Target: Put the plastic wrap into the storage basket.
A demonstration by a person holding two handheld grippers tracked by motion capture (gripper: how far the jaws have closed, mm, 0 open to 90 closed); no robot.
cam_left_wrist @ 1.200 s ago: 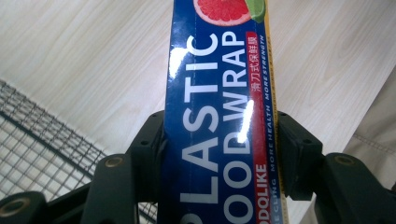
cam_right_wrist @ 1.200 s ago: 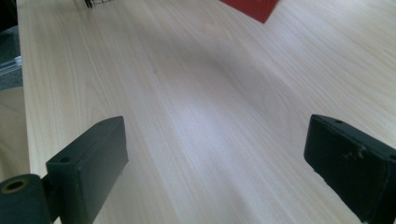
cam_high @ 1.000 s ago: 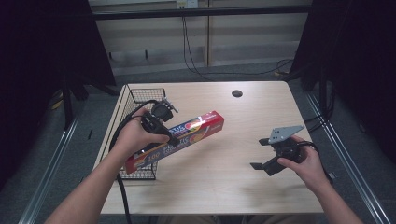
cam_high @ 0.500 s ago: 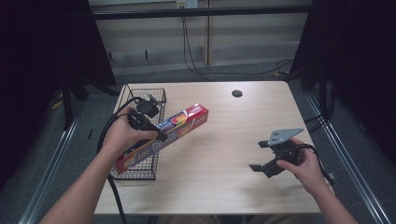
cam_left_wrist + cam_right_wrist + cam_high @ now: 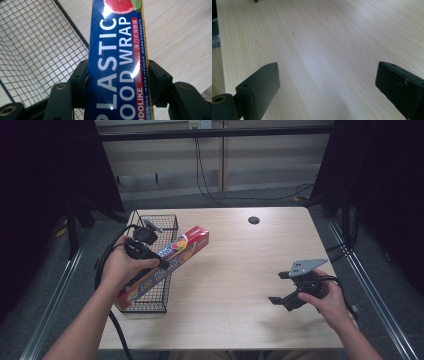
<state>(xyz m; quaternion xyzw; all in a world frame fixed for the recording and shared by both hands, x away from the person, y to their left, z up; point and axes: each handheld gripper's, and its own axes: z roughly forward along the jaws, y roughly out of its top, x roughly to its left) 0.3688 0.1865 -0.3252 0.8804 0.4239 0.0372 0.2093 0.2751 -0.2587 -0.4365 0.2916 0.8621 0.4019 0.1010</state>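
Clamping of the plastic wrap box (image 5: 117, 65) by the left gripper (image 5: 150, 251) is seen in the left gripper view, where both black jaws are pressed against the long sides of the blue carton. In the high view the box is held tilted above the wire basket (image 5: 167, 220): its lower end is lodged over the basket's near part, while its red upper end is raised past the basket's right rim, over the bare wood. The basket itself is set at the left edge of the surface (image 5: 240, 270). The right gripper (image 5: 285, 287) is held well to the right of the basket, low over the surface, with its jaws spread wide and nothing between them; in the right gripper view only pale wood grain is seen between the two pads. A small dark hole (image 5: 253, 220) is found far to the right of the basket's back rim.
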